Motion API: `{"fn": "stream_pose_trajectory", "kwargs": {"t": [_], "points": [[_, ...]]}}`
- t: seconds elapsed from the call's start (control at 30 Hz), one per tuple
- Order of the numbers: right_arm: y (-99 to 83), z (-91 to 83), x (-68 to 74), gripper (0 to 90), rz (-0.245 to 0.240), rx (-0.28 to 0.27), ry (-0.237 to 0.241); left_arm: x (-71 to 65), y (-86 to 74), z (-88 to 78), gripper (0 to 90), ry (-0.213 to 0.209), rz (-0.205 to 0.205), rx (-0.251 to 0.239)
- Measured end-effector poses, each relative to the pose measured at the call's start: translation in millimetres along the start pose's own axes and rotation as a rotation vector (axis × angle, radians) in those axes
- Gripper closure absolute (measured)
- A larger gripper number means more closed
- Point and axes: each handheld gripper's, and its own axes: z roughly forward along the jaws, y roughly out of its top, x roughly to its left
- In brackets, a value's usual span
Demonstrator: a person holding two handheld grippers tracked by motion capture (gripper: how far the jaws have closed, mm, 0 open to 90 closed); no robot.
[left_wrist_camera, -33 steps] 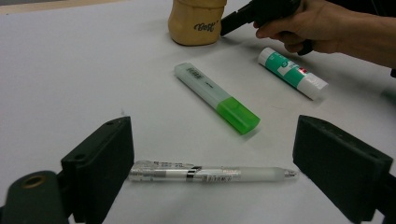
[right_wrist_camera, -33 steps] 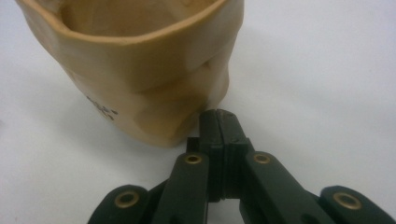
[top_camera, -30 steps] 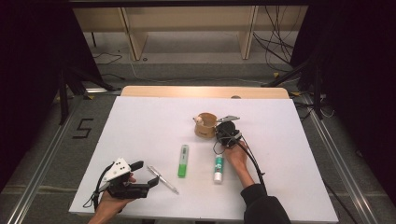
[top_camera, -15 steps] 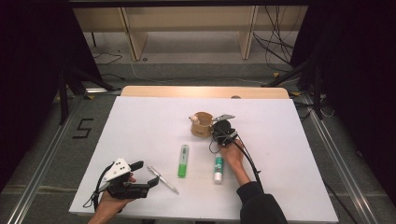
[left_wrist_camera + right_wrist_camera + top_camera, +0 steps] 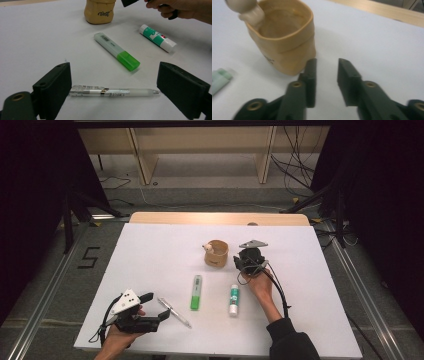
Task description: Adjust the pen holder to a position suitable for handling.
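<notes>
Stationery sorting on a white worktop: one pale-capped item already stands in the tan paper pouch, beside which the right gripper has just parted its jaws, nothing between them. Left to go, by the look of it, are the green highlighter, the glue stick and the clear pen, which lies untouched between the wide-open jaws of the left gripper.
</notes>
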Motion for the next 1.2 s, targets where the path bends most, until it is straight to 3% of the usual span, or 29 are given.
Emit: {"fn": "stream_pose_trajectory", "kwargs": {"t": [0.13, 0.27, 0.43, 0.7, 1.0, 1.2], "points": [[-1.5, -18.6, 0.9, 51.9, 0.005, -0.039, 0.029, 0.7, -0.4, 0.1, 12.2, 0.004, -0.002, 0.005], [-9.2, -40.0, 4.6, 44.1, 0.018, -0.095, 0.090, 0.9, -0.4, 0.4, 12.2, 0.006, -0.005, 0.006], [-19.5, -55.8, 8.9, 37.6, 0.008, -0.101, 0.138, 0.6, -0.5, 0.9, 12.2, 0.007, -0.005, 0.009], [-40.9, -80.0, 10.7, 34.5, 0.006, -0.125, 0.177, -0.7, 1.2, 4.7, 13.0, 0.013, -0.017, 0.018], [-62.5, -105.1, 8.5, 30.6, 0.004, -0.149, 0.190, 5.4, 13.5, 14.7, 24.2, 0.038, -0.067, 0.019], [-72.4, -121.2, 6.7, 30.5, 0.009, -0.168, 0.196, 6.8, 20.0, 23.6, 31.7, 0.052, -0.073, 0.031]]}}
